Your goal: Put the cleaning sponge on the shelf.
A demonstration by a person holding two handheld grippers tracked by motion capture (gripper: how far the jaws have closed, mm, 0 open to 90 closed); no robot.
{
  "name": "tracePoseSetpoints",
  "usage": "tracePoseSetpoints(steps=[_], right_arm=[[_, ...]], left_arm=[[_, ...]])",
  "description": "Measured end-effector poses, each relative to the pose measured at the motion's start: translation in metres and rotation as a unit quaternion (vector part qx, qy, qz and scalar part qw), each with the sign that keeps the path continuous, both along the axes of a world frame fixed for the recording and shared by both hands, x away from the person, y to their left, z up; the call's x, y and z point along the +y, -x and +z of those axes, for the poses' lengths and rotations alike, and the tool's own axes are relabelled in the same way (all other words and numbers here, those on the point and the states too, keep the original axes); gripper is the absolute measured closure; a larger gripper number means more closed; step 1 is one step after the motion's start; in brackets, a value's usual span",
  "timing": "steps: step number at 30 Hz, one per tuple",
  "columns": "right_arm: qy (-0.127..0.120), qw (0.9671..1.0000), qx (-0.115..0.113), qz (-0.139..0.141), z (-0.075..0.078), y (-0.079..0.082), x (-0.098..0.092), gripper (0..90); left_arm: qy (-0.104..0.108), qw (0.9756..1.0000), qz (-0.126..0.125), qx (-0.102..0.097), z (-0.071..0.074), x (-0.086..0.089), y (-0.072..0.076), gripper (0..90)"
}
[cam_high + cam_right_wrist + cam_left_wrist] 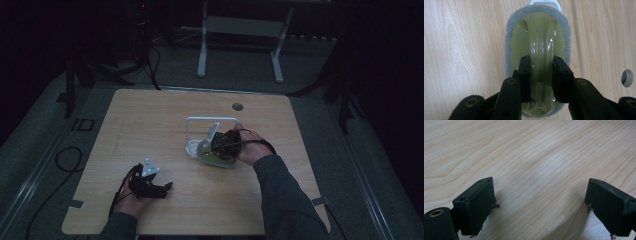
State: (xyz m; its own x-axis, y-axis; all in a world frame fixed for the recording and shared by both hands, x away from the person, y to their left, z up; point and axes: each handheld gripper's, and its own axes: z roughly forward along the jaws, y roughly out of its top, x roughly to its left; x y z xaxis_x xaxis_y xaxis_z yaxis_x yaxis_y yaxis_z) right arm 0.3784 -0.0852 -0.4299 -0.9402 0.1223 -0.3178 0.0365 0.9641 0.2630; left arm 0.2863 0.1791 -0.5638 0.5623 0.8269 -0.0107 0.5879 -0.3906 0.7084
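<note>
Scrubber, olive plastic body with arched handle and grey abrasive pad around its rim, sits directly under my right gripper, whose jaws clamp the handle bridge from both sides. I judge it light, the shell stiff and glossy, so slip-prone; the handle's middle is the sound hold. White rack just beyond it. Left gripper spread wide over bare table, holding nothing.

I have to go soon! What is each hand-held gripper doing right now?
Left hand-held gripper: open, nothing between its jaws, just above the wooden table.
Right hand-held gripper: closed on the handle of the yellow-green scrubber.
</note>
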Motion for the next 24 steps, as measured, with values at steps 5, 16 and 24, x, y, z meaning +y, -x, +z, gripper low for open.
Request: tracePoseSetpoints(steps=[5, 16, 24], right_arm=[[0.002, 1.0, -0.005, 0.002, -0.001, -0.001, 0.003, 71.5], [0.01, 0.9996, -0.022, 0.013, -0.002, -0.003, 0.013, 71.4], [0.013, 0.9991, -0.032, 0.024, 0.001, -0.004, 0.023, 71.4]], left_arm=[[0.0, 1.0, 0.0, 0.0, 0.0, 0.0, 0.0, 9.5], [-0.001, 1.0, 0.0, 0.0, 0.0, 0.0, 0.0, 9.5], [0.0, 1.0, 0.0, 0.0, 0.0, 0.0, 0.0, 9.4]])
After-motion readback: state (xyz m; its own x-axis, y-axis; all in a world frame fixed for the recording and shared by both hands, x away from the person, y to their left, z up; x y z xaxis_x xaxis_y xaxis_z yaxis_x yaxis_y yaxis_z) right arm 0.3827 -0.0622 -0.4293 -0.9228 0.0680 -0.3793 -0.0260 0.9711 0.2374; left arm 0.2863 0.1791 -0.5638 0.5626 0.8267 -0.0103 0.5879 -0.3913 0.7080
